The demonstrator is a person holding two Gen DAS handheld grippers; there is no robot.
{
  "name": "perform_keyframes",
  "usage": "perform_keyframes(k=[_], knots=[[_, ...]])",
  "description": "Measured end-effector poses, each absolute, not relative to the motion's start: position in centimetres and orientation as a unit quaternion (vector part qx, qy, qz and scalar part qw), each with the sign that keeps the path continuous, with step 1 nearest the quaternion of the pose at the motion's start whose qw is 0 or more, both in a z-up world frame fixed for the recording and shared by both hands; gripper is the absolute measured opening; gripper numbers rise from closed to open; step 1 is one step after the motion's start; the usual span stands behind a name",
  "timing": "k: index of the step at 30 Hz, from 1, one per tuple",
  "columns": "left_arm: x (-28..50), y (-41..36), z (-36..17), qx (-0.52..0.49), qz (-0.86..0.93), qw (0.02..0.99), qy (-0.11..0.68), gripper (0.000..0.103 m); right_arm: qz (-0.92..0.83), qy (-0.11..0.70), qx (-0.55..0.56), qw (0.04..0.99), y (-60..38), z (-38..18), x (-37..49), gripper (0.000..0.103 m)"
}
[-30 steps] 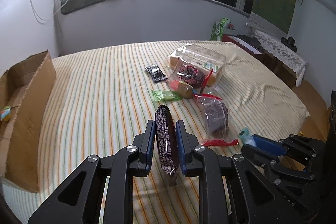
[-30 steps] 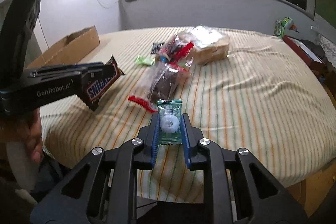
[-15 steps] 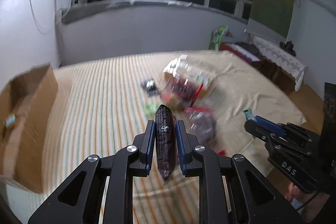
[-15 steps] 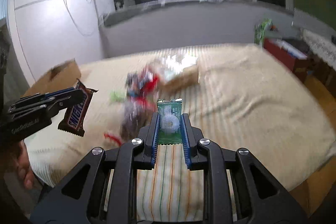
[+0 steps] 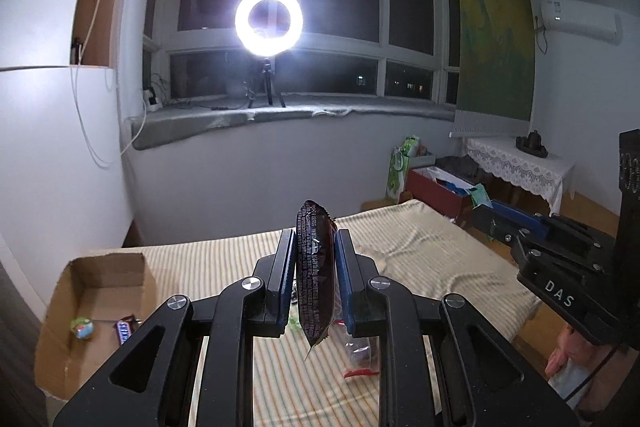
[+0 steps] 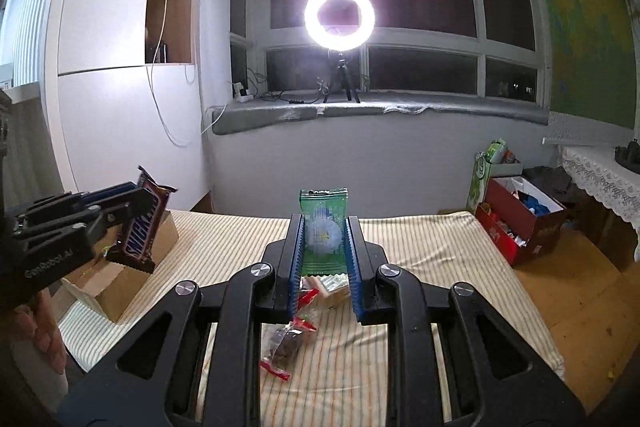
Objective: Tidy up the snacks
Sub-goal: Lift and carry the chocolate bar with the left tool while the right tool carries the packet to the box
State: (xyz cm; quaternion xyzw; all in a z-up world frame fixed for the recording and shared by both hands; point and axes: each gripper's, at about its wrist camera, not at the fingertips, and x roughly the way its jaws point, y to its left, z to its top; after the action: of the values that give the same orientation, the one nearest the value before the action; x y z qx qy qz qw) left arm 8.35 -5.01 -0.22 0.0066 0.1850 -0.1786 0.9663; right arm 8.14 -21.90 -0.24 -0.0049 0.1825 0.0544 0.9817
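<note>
Above the striped bed, the left gripper pinches a Snickers bar; the right gripper clamps a green candy packet.

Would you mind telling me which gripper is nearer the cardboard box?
Left. The left gripper, holding a Snickers bar, hangs beside the cardboard box; the right gripper, holding a green candy packet, is farther right.

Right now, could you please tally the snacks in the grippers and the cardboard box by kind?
Snickers bars: 2 (left gripper, cardboard box)
Small wrapped sweets: 2 (right gripper, box)
Total: 4
</note>
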Motion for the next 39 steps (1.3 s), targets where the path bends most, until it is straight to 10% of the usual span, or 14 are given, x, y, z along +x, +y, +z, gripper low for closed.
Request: perform_keyframes(k=[39], knots=[[2.8, 16.1, 3.3, -0.043, 0.049, 0.992, 0.112, 0.018, 0.317, 0.117, -0.101, 0.936, 6.6, 2.9, 9.3, 0.02]])
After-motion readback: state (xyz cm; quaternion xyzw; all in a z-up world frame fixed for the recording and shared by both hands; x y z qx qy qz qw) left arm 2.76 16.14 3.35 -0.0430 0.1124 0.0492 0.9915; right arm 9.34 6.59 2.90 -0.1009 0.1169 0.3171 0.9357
